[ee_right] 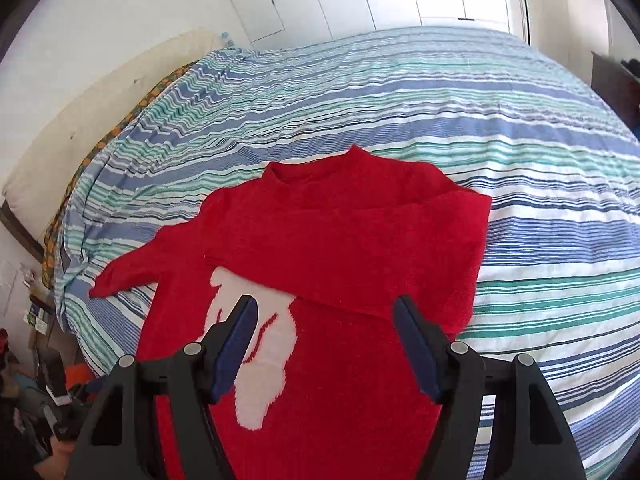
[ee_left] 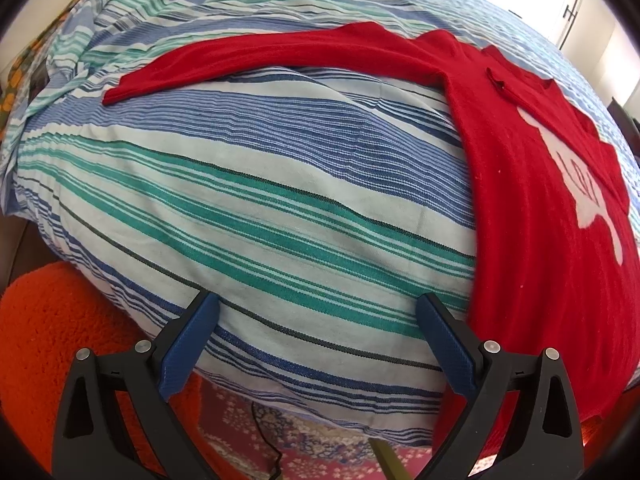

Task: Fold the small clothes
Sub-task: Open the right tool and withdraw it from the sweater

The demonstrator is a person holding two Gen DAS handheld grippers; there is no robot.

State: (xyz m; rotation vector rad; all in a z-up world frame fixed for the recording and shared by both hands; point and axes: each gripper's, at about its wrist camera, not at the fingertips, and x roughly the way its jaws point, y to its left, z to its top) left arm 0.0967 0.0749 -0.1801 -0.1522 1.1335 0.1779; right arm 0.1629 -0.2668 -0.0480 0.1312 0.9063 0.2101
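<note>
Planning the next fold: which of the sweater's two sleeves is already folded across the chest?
The sleeve on the right in the right wrist view: it lies across the red sweater's chest. The other sleeve stretches out onto the striped bedspread.

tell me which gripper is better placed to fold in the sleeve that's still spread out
Left. The left gripper hangs open on the side where the spread sleeve lies; the right gripper is over the sweater body, beyond the already-folded sleeve.

One red sweater, one striped bedspread, two claws, one orange rug
</note>
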